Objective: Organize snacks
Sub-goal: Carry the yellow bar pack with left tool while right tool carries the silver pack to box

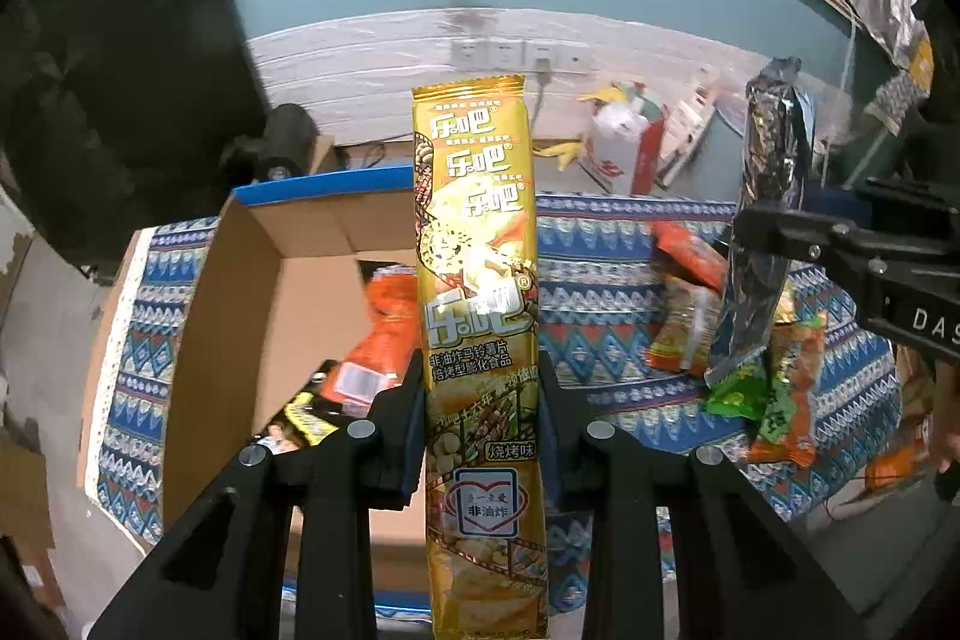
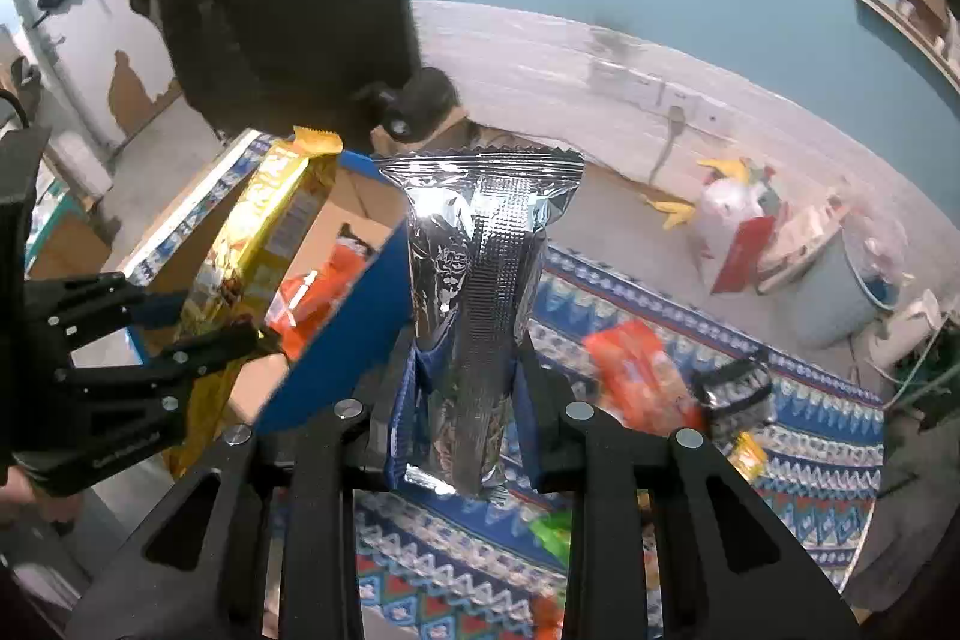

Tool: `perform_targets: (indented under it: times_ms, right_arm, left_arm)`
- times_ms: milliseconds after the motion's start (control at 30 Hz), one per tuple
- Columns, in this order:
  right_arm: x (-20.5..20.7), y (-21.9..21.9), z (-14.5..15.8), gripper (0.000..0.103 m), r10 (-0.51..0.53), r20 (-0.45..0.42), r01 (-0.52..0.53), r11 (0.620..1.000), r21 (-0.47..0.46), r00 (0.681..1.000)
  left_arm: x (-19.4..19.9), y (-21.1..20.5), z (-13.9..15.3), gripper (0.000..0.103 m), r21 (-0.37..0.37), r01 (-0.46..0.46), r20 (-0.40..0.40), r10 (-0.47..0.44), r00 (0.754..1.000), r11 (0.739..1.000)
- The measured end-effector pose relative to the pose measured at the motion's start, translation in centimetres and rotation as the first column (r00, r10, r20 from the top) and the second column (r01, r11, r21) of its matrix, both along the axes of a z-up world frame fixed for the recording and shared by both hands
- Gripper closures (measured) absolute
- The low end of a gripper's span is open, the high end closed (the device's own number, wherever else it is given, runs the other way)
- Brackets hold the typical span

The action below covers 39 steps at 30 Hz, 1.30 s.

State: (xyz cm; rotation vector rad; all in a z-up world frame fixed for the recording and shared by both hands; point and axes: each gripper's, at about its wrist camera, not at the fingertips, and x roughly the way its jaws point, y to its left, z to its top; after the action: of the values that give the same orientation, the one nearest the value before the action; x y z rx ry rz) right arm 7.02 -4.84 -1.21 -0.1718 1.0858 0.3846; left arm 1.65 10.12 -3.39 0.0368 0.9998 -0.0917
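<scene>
Presently, the following items are recorded.

Left gripper (image 1: 480, 388): clamped tight on the gold pack (image 1: 477, 244), which is held upright between the fingers; also seen at 9 o'clock in the right wrist view.

Gold pack: a long chip packet with white lettering, gripped in its lower half, its top raised over the box (image 1: 252, 292).

Right gripper (image 2: 465, 376): closed fully on the silver pack (image 2: 474, 280), which stands upright between the fingers; seen at 3 o'clock in the left wrist view.

Silver pack: a foil pouch, its crimped top spread wide, pinched narrow where the pads press it.

Box: open cardboard, blue outside, set on the cloth (image 1: 600, 280) at 9 o'clock from the gold pack; an orange pack (image 1: 384, 334) and a dark pack (image 1: 300, 418) are lodged inside.

Cloth: blue patterned, spread under the box and the loose snacks.

Loose snacks (image 1: 774, 388): a pile of orange and green packs, lying on the cloth at 3 o'clock from the gold pack, beneath the silver pack as seen from the left wrist.

Sockets (image 1: 516, 55): mounted on the wall at 12 o'clock.
</scene>
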Motion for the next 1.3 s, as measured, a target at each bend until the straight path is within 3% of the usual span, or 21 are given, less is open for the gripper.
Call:
perform_targets:
  times_ms: [567,1033,1300]
  right_arm:
    - [2.4,8.6,-2.2,0.076,0.084,-0.071,-0.081,0.995,0.054,0.994]
    - [3.4,13.8,-5.0,0.076,0.135,-0.162,-0.119,0.987,0.106,0.978]
    - [3.6,15.1,-7.5,0.075,0.142,-0.243,-0.119,0.987,0.107,0.960]
  left_arm:
    - [1.3,9.1,-3.3,0.072,-0.014,-0.187,-0.059,0.186,0.981,0.982]
    - [2.0,12.3,-4.8,0.071,-0.020,-0.269,-0.090,0.266,0.960,0.963]
    - [1.5,13.1,-4.2,0.069,0.009,-0.299,-0.068,0.299,0.952,0.954]
